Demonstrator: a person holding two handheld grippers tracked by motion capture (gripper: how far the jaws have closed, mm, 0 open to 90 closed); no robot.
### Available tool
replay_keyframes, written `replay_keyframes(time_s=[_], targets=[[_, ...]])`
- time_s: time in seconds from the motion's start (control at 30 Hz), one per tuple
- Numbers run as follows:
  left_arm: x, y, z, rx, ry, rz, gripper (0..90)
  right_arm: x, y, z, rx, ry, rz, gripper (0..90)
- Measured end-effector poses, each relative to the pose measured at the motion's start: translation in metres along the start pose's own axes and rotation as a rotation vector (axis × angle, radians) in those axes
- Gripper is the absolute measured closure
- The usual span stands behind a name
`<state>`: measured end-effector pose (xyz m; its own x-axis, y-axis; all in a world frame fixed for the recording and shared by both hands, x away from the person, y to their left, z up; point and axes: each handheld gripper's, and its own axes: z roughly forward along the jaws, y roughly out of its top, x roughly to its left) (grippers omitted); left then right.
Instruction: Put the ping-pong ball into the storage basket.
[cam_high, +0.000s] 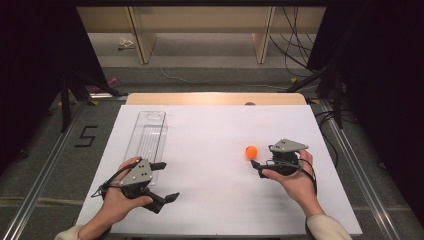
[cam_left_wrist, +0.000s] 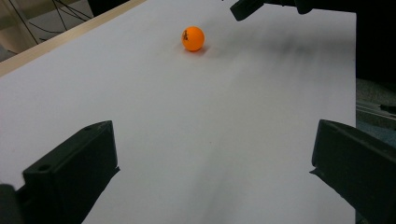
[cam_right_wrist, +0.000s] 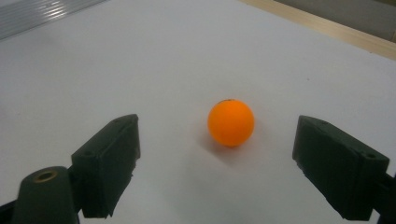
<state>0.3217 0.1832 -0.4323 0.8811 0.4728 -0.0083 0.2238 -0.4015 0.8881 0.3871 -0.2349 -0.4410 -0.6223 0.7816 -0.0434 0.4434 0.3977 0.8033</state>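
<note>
— Where the things are laid out, what is seen first?
— A desk (cam_high: 215, 200) covered in white is seen, with a clear plastic tray (cam_high: 148, 135) laid along its left part.

— How are the left tongs (cam_high: 167, 181) held?
— They are held just beside the tray's near end, jaws spread wide, with nothing between them.

— And the right tongs (cam_high: 256, 168)?
— They are spread wide too, and pointed at the ball (cam_right_wrist: 231, 122).

— Where is the ball found?
— It is rested on the white surface, right of centre, ahead of the right tongs' jaws and between their lines, touched by neither.
</note>
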Motion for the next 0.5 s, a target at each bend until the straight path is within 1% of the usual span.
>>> replay_keyframes(time_s=[0.5], targets=[[0.000,0.000,0.000,-0.001,0.000,0.000,0.0,-0.008,0.005,0.027,0.047,-0.014,-0.001,15.8]])
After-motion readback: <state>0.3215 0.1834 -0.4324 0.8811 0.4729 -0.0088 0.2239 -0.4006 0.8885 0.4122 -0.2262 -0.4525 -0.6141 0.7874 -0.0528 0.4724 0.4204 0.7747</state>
